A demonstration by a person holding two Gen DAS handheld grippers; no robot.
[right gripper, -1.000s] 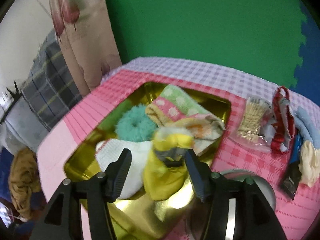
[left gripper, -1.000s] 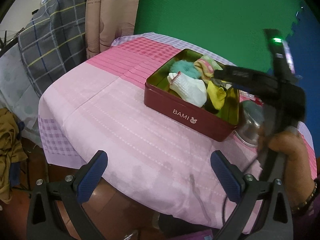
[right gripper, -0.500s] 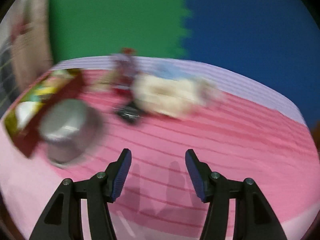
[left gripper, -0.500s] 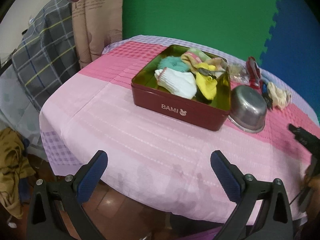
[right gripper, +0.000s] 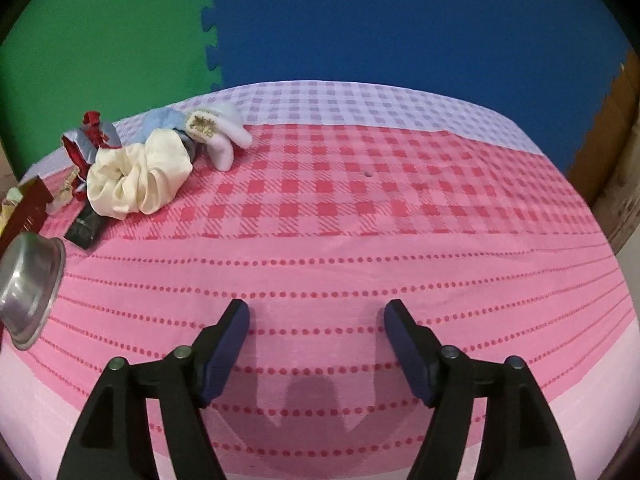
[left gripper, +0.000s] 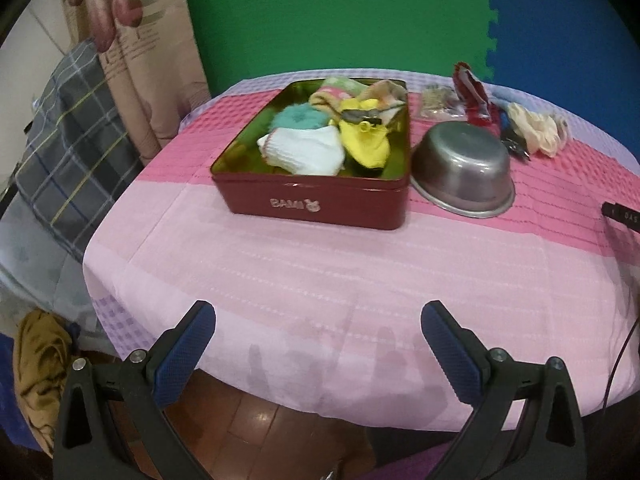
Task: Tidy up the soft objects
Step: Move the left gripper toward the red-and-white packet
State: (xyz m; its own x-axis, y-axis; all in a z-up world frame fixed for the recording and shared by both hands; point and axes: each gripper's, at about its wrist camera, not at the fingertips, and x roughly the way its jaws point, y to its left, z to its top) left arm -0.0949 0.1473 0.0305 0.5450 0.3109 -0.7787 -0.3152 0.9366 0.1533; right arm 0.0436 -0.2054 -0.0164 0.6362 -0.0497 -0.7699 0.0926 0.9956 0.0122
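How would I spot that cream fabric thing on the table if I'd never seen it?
Find the upturned metal bowl beside the red tin. Just beyond it lies a small heap of odds and ends. The cream scrunchie is the puffy, ruffled satin ring there, larger and paler than the white-and-blue sock behind it.

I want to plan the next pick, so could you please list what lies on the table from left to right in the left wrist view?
Red tin holding the socks → upturned steel bowl → cream scrunchie.
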